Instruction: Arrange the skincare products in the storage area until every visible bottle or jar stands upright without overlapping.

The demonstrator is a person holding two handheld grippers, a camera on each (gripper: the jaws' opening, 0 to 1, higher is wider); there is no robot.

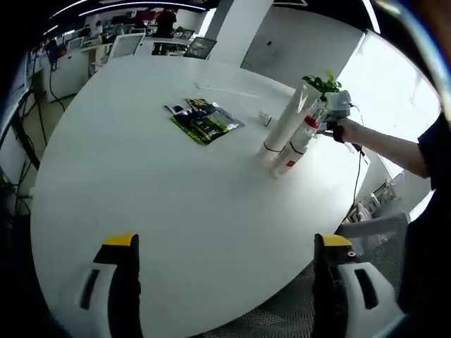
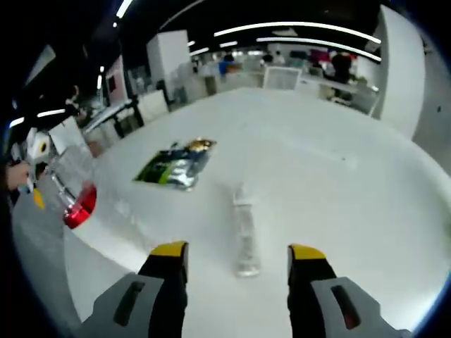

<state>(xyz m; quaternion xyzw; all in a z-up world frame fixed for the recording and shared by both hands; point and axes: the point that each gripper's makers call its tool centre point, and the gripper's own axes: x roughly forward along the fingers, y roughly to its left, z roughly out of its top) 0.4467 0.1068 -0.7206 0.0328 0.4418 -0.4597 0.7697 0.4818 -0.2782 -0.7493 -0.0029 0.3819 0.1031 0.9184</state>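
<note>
A tall white tube (image 1: 285,121) stands on the round white table (image 1: 176,204), and a white bottle with a red band (image 1: 299,144) stands touching it. In the right gripper view these are a blurred clear shape with a red patch (image 2: 79,201) at the left. A small clear tube (image 2: 244,229) lies flat on the table, just ahead of my right gripper (image 2: 238,251), which is open and apart from it. The same tube is a small white piece (image 1: 264,119) in the left gripper view. My left gripper (image 1: 226,241) is open over the near table edge, far from the bottles.
A green foil packet (image 1: 205,121) (image 2: 176,163) lies flat beyond the bottles. The right gripper (image 1: 338,105), held by a hand, hovers behind the standing tubes near a green plant (image 1: 323,83). Desks and chairs (image 1: 123,46) stand past the table's far edge.
</note>
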